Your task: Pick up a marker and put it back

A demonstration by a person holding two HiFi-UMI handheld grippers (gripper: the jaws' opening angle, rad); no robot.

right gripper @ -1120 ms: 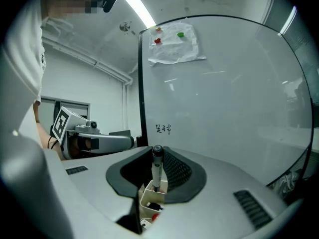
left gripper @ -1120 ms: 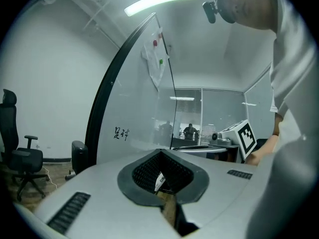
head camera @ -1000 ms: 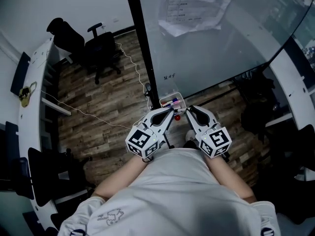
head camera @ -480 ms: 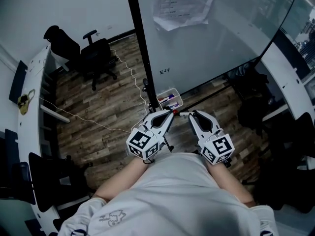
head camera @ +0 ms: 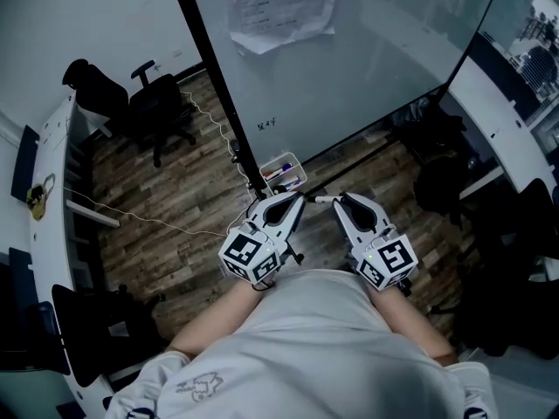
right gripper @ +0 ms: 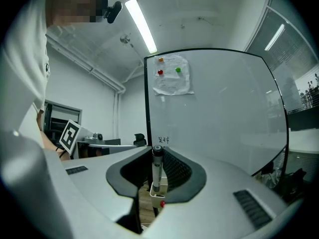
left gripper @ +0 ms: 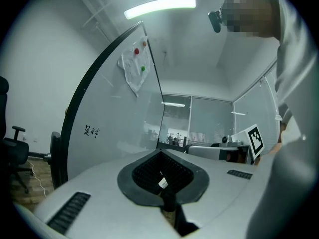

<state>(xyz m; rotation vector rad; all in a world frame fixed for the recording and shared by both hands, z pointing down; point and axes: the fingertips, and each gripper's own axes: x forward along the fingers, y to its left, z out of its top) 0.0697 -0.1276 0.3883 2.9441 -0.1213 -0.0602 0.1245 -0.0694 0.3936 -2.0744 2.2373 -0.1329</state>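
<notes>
Between the right gripper's (head camera: 339, 202) clamped jaws stands a marker (right gripper: 157, 166), upright. The whiteboard tray (right gripper: 152, 191) lies just ahead, below it. The left gripper (left gripper: 160, 156) is closed, holding nothing.

Colour key. The marker (right gripper: 156, 171) was pale grey with a dark end. The left gripper (head camera: 300, 197) and right gripper (head camera: 338, 200) were white with black pads and black-and-white checked cubes. The tray (head camera: 273, 159) was white, the plank floor (head camera: 175, 225) brown, and the magnets red (right gripper: 160, 72) and green (right gripper: 177, 69).
</notes>
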